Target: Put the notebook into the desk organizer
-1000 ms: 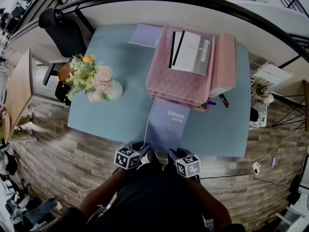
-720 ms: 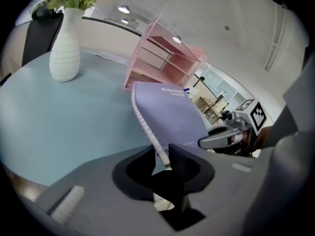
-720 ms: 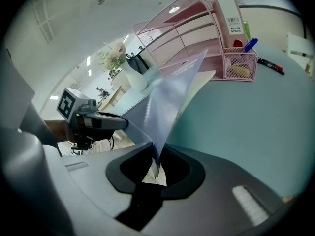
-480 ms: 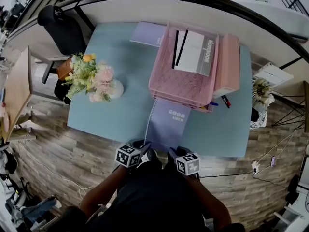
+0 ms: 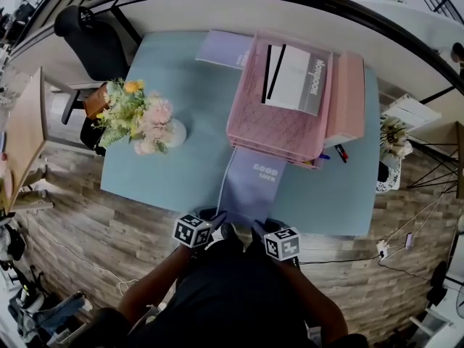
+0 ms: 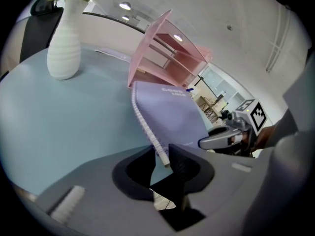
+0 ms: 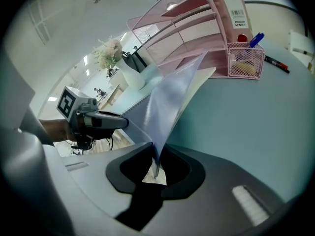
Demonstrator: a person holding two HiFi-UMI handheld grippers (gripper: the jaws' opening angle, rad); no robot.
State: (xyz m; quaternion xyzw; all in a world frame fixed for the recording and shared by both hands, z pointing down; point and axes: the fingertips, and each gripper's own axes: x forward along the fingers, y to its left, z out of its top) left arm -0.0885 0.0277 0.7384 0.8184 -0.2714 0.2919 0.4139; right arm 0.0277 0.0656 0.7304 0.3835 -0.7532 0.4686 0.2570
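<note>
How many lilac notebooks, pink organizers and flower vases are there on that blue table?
Lilac notebooks: 2 (near notebook, far notebook)
Pink organizer: 1
Flower vase: 1
Total: 4

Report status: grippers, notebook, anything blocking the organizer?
Left gripper shut on the notebook at its spiral corner; right gripper shut on the other near corner. Far edge at the desk organizer front, mostly outside. Nothing seen blocking.

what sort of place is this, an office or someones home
Most likely an office or shared workroom, not a home: a light blue desk carries a pink mesh desk organizer, a black office chair stands by its far corner, and a white desk stands just beyond it.
</note>
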